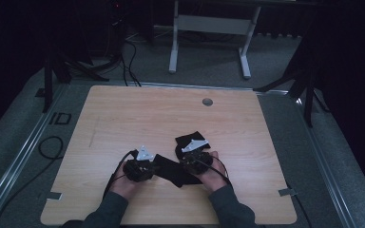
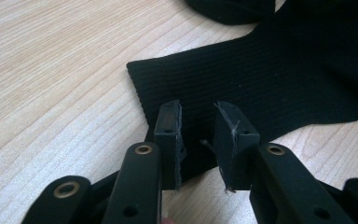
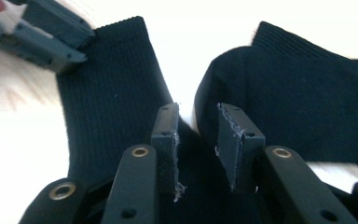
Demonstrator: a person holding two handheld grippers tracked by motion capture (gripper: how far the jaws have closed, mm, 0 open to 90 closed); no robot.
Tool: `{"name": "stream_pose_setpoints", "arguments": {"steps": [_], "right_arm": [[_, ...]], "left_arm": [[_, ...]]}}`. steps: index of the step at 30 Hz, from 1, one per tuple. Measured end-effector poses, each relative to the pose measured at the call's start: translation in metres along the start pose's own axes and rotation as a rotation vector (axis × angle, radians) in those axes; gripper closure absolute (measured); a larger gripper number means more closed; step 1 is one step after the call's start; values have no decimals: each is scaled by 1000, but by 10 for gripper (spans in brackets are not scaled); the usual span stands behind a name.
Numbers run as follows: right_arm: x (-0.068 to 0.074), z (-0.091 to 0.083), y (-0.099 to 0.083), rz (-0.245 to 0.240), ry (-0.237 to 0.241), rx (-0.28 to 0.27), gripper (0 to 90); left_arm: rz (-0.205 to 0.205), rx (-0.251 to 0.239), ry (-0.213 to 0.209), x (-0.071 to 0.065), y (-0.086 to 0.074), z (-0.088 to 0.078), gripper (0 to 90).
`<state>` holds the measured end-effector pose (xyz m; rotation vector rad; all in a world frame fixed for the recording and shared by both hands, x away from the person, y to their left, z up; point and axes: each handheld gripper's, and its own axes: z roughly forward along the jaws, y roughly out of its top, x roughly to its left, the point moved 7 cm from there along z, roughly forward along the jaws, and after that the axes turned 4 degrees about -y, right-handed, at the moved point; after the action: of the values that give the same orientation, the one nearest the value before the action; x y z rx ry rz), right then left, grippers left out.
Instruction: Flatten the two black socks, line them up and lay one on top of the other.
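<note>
From above, a black ribbed sock [image 1: 171, 170] lies on the pale wooden worktop [image 1: 123, 114] between the left claw [image 1: 153, 167] and right claw [image 1: 183, 164]; grey carpet surrounds the table. Left gripper view: the claw [image 2: 198, 140] hangs parted over the cuff. Right gripper view: the claw [image 3: 198, 140], gapped too, hovers over the sock's bend, pinching nothing.

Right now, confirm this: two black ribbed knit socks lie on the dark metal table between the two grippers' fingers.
Wrong on the table. The black ribbed knit socks lie on a light wooden table, not dark metal; the high view shows its pale grain. The rest stands: the socks lie between the left gripper and the right gripper.
</note>
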<state>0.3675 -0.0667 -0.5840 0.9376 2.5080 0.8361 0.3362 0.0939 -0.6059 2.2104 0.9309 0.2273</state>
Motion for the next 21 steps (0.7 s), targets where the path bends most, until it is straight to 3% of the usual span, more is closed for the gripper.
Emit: {"name": "stream_pose_setpoints", "arguments": {"steps": [13,21], "right_arm": [[-1,31,8,8,-4,72,701],[-8,32,9,38,-21,90,852]], "left_arm": [[-2,7,-8,-1,0,0,643],[-25,0,-14,-2,1,0,628]]}}
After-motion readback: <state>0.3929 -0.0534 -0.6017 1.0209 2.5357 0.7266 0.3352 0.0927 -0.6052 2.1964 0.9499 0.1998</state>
